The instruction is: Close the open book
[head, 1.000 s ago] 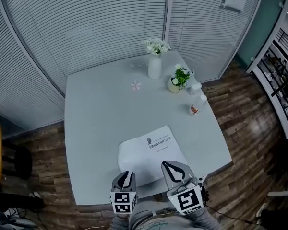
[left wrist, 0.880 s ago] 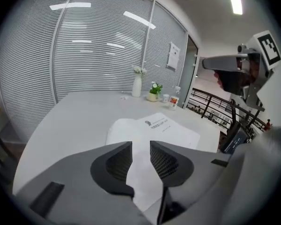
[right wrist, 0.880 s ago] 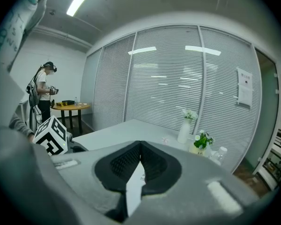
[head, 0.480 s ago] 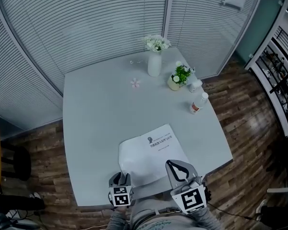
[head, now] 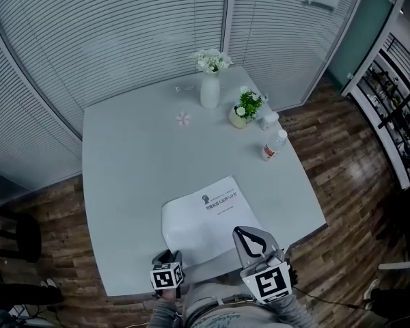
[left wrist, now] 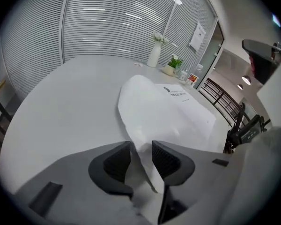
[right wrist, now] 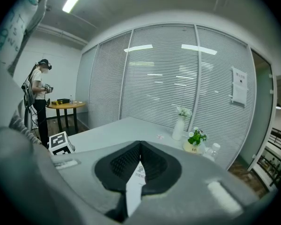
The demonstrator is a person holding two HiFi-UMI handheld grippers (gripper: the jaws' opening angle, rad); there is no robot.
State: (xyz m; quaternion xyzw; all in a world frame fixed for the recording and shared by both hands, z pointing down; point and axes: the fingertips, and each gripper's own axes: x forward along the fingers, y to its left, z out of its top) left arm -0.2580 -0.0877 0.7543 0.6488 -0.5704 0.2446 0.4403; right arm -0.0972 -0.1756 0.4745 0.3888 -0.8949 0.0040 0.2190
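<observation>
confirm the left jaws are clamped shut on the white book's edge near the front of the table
Not clamped: the left gripper view shows the left gripper with jaws apart, having just been opening, and the edge of the white book passing ungripped between them. The book does lie near the front of the table.

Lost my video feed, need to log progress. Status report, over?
Left claw just opened, book corner loose between its jaws. Right claw shut. Book closed, cover bulging. Nothing blocking.

Print (head: 220, 204) on the book (head: 191, 229) illegible.
</observation>
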